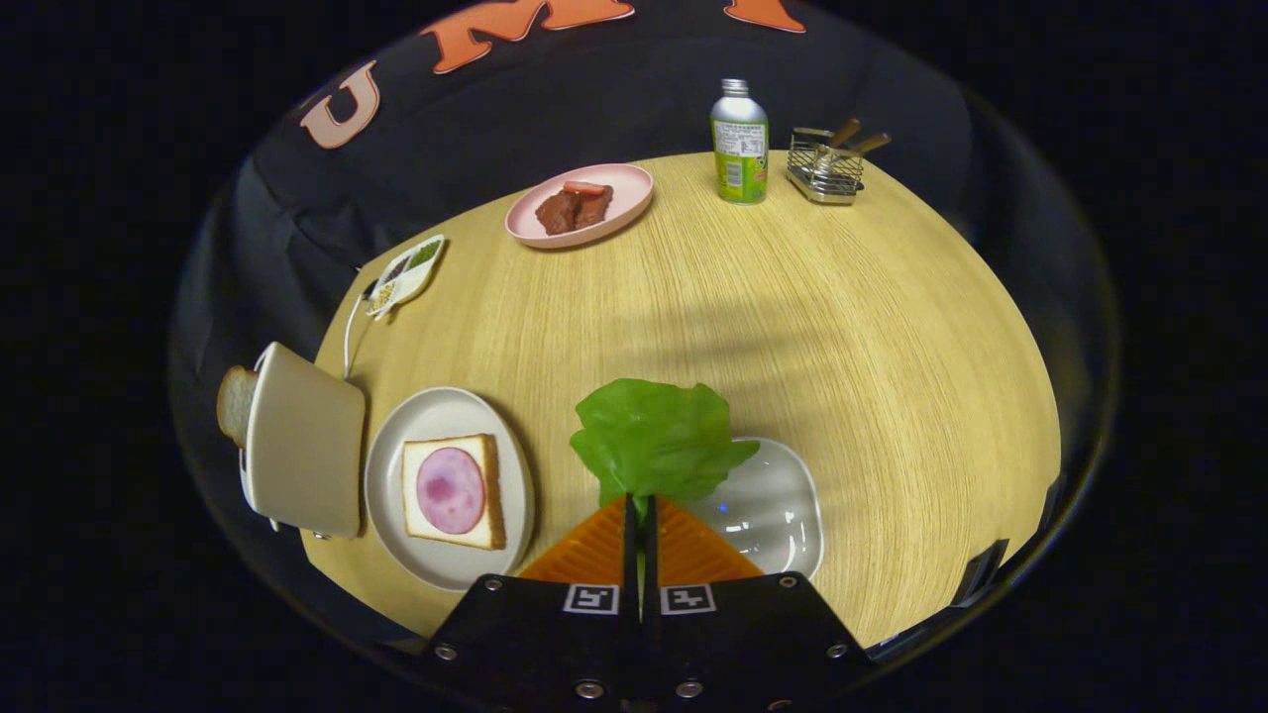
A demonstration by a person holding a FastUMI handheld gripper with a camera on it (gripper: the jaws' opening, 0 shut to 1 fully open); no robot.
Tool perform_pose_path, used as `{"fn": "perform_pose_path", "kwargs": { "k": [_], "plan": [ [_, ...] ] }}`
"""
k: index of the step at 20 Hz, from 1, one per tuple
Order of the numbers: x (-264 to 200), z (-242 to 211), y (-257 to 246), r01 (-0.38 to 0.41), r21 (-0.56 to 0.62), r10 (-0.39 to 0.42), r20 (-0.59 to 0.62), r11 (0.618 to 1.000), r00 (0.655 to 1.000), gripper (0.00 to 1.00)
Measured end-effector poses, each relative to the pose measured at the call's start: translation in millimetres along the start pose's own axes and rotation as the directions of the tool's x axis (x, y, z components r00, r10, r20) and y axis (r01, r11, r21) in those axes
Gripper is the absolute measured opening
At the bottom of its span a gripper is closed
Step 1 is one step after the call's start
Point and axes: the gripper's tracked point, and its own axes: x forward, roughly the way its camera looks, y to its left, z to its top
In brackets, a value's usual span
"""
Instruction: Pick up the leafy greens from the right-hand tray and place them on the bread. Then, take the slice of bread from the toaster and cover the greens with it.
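- Orange fingers [594, 547] of gripper [640, 507] pinched tight on stem of leafy greens [654, 439], lifted over white tray [778, 510].
- Left of fingers: plate [389, 475] with bread [487, 490] under ham slice [451, 489].
- Farther left: toaster [305, 441] with bread slice [236, 404].

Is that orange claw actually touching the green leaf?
Touching. In the gripper view the gripper has both fingers closed on the stem end of the leafy greens.

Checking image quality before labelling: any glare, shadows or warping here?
Gripper view: fisheye bends the table edge into a curve; soft shadow bands cross its middle; small glare spot on the white tray; gripper shut on the sharply focused leafy greens.
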Motion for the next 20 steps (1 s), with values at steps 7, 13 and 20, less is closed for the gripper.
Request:
{"fn": "perform_pose_path", "kwargs": {
  "k": [7, 13, 20],
  "plan": [
    [-27, 12, 77, -0.139, -0.109, 0.142, 0.015, 0.984, 0.990, 0.01],
    [-17, -6, 137, -0.232, -0.191, 0.224, -0.063, 0.954, 0.973, 0.01],
    [9, -27, 176, -0.307, -0.238, 0.273, -0.166, 0.921, 0.948, 0.01]
  ]
}}
